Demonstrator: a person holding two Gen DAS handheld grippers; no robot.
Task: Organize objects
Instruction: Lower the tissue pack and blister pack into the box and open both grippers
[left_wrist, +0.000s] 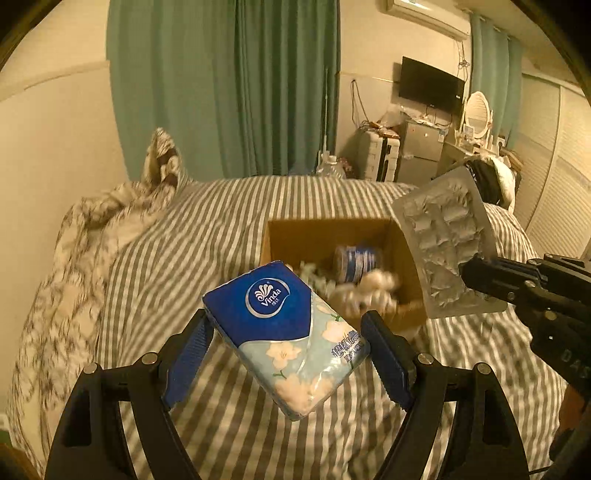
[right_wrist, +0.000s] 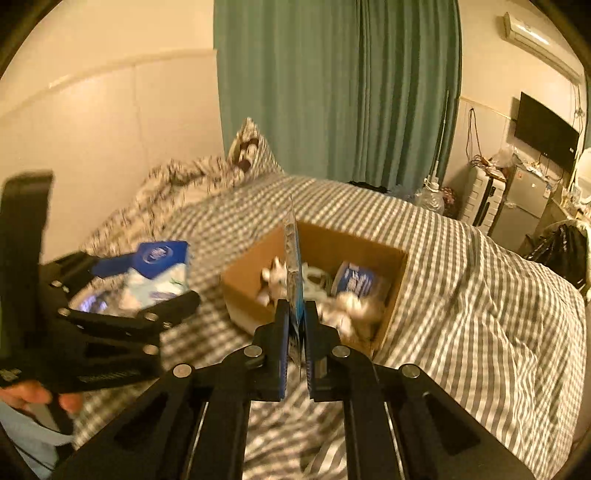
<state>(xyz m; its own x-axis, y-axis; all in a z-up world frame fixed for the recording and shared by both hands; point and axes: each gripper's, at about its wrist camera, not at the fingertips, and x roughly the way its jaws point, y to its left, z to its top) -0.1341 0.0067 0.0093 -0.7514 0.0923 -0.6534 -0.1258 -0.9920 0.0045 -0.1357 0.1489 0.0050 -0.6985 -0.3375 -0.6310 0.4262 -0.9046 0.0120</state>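
Note:
My left gripper is shut on a blue and floral Vinda tissue pack and holds it above the striped bed, just short of the open cardboard box. It also shows in the right wrist view. My right gripper is shut on a silver blister pack, held upright at the box's right side; in the right wrist view the blister pack is edge-on over the box. The box holds a blue-labelled roll and white crumpled items.
The bed has a grey-striped cover, with a rumpled patterned quilt at the left by the wall. Green curtains hang behind. A TV, small fridge and suitcase stand at the far right.

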